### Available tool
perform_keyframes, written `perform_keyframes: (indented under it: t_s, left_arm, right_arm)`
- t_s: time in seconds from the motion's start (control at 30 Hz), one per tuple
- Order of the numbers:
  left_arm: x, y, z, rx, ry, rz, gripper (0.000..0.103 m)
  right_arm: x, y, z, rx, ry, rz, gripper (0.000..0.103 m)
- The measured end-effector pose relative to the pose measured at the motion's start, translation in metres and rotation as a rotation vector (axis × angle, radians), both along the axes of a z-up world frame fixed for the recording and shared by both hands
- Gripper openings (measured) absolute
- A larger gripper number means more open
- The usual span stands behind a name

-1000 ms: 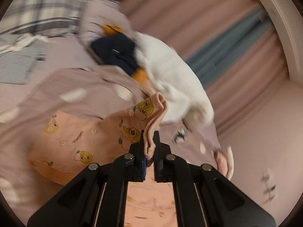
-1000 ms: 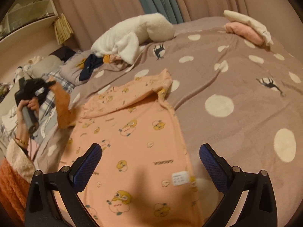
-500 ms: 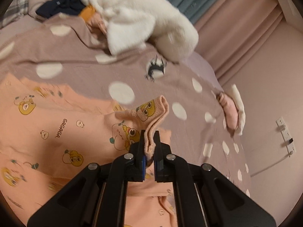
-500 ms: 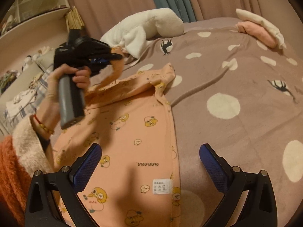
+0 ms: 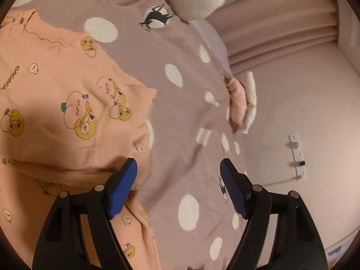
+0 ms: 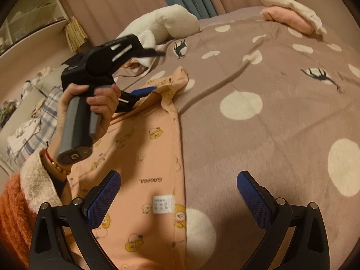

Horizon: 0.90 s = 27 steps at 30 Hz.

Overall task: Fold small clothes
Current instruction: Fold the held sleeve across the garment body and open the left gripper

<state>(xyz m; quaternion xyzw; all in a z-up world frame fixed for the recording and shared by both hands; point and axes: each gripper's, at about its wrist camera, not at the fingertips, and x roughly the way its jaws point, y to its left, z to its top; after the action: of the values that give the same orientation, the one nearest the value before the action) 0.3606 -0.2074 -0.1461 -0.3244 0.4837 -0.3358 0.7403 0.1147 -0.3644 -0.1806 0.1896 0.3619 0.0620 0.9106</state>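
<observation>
A peach child's garment point(image 6: 144, 157) with yellow cartoon prints lies on the mauve polka-dot blanket point(image 6: 258, 139), a white label near its hem. In the left wrist view its folded-over sleeve point(image 5: 90, 117) lies just ahead of my left gripper point(image 5: 177, 168), which is open and empty, its left pad at the cloth's edge. The right wrist view shows the left gripper point(image 6: 144, 90) over the garment's far end. My right gripper point(image 6: 177, 189) is open and empty above the garment's near hem.
A white plush blanket point(image 6: 166, 24) lies at the far end of the bed. Folded pink and cream clothes point(image 6: 290, 15) sit at the far right corner. Plaid bedding point(image 6: 36, 121) and shelves stand left. A wall with a socket strip point(image 5: 297, 155) is right.
My left gripper carried the sleeve over the garment, then opened and let it go; the sleeve now lies folded on the body. The right gripper stayed open, moving slightly closer.
</observation>
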Motion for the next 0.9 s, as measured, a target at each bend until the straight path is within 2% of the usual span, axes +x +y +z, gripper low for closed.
perform_keyframes:
  t_s: [0.1,0.17,0.3,0.43,0.5,0.67,0.77,0.87,0.9]
  left_arm:
    - [-0.007,0.016,0.010,0.140,-0.070,0.045,0.079]
    - [-0.008,0.039,0.013,0.177,-0.092,0.086,0.079]
    - [-0.018,0.097,0.010,0.173,-0.092,0.149,0.080]
    - [-0.038,0.166,0.001,0.154,-0.106,0.288,0.081]
    - [-0.037,0.193,-0.004,0.150,-0.087,0.355,0.081]
    - [-0.026,0.249,-0.019,0.019,-0.029,0.497,0.081]
    - [-0.026,0.274,-0.030,0.033,0.018,0.614,0.078]
    - [-0.026,0.282,-0.045,0.072,0.056,0.598,0.071]
    - [-0.025,0.281,-0.048,0.115,0.063,0.585,0.061]
  right_arm:
    - [0.001,-0.001,-0.001,0.003,0.002,-0.006,0.103]
    - [0.003,0.000,-0.003,0.017,0.004,0.004,0.103]
    - [0.008,0.007,-0.007,0.013,0.017,0.017,0.103]
    - [0.011,0.013,-0.010,0.006,0.025,0.022,0.103]
    - [0.013,0.015,-0.012,0.006,0.028,0.013,0.103]
    - [0.016,0.025,-0.014,-0.033,0.037,0.029,0.103]
    - [0.019,0.029,-0.016,-0.068,0.047,0.032,0.103]
    - [0.021,0.028,-0.017,-0.072,0.048,0.033,0.103]
    - [0.021,0.028,-0.017,-0.069,0.046,0.032,0.103]
